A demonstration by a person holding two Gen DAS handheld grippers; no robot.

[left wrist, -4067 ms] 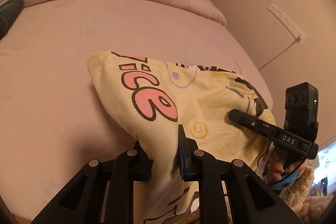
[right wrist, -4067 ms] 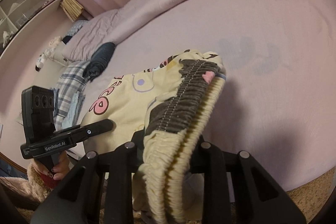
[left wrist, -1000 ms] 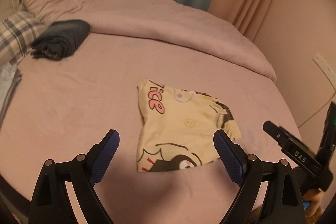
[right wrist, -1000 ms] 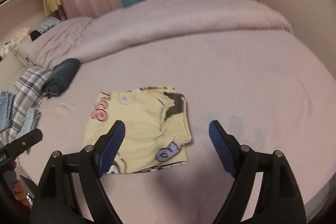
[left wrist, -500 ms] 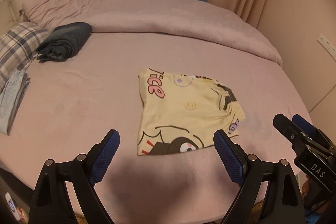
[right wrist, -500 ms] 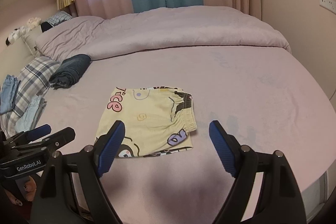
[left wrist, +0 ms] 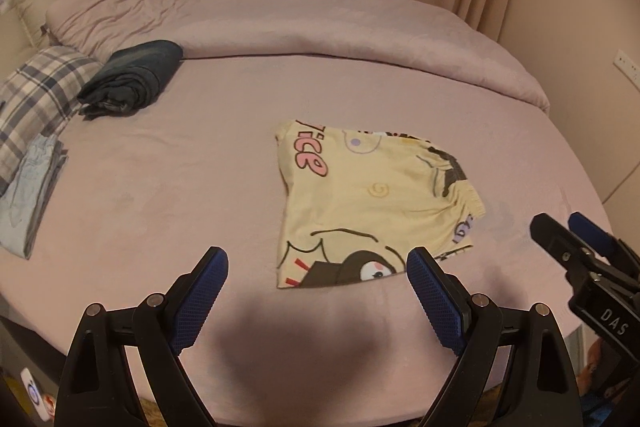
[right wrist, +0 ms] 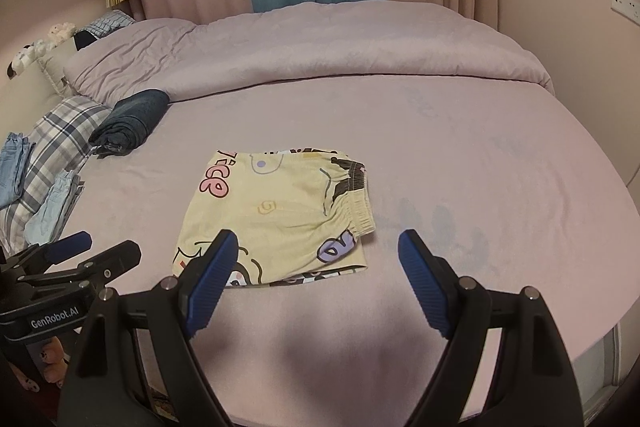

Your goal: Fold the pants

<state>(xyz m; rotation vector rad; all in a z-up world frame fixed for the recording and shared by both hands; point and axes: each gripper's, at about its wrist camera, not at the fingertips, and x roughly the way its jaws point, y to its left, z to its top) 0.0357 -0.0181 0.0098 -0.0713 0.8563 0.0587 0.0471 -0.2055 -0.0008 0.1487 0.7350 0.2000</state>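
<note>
Both grippers have let go of the pants (left wrist: 372, 203) and pulled back since the earlier frames. Pants lie flat and folded mid-bed (left wrist: 200, 155), waistband to the right. Left gripper (left wrist: 318, 301) has fingers spread wide, empty. Right gripper (right wrist: 318, 281) likewise wide, nothing held, hovering off the near hem. Fold looks done or one fold short; next move probably calls for re-gripping the near edge, or stacking with the folded clothes (right wrist: 52, 203) at left.
</note>
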